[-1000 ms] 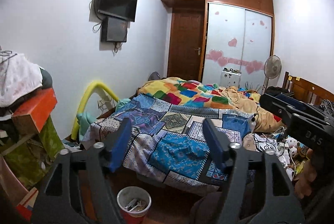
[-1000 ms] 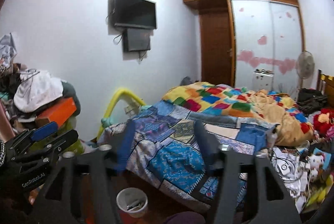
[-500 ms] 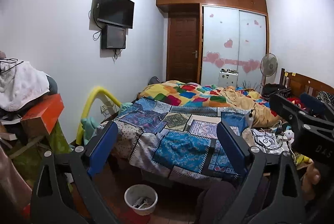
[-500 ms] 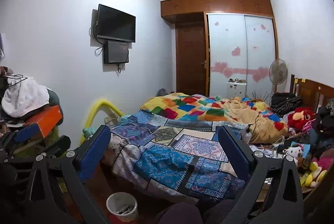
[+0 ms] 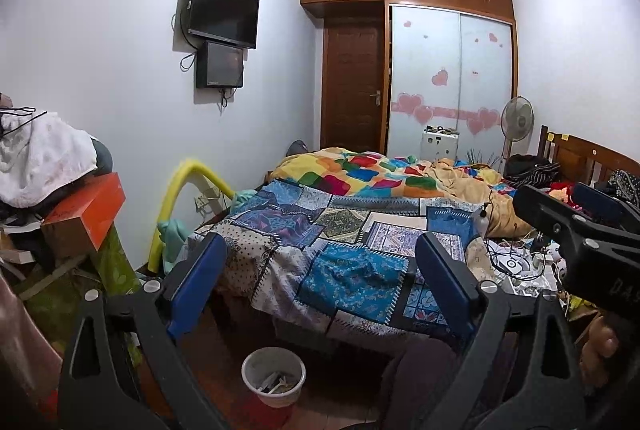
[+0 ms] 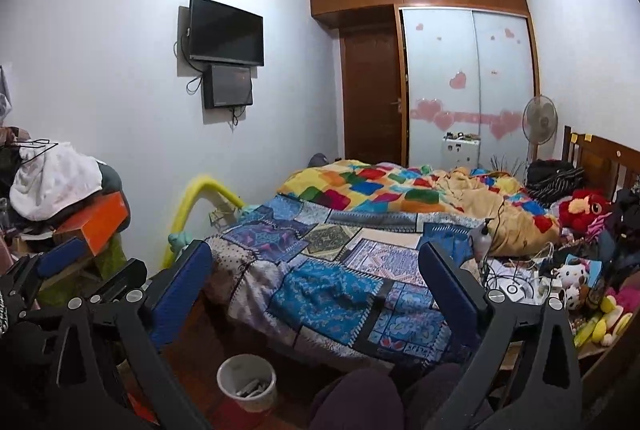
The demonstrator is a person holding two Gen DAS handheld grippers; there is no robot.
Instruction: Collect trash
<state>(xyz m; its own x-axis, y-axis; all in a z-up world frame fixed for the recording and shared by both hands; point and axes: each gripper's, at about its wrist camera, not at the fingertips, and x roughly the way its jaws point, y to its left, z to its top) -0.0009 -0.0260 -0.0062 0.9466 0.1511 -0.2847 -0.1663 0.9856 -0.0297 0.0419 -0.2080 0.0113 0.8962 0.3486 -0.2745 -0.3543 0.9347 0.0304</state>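
Observation:
A small white waste bin with scraps inside stands on the floor at the foot of the bed; the right wrist view shows the same waste bin low and left of centre. My left gripper is open, its blue pads wide apart with nothing between them, held well above and short of the bin. My right gripper is also open and empty. The right gripper's body shows at the right edge of the left wrist view, and the left gripper's body at the left edge of the right wrist view.
A bed with patchwork covers fills the middle. Cables, a bottle and soft toys crowd its right side. A pile with an orange box and clothes stands at left. A yellow foam tube leans by the wall. A person's knees show below.
Both grippers have opened wide from a half-open stance and drawn back from the bed, so the bin and more floor show. Both views have held steady over the last half second.

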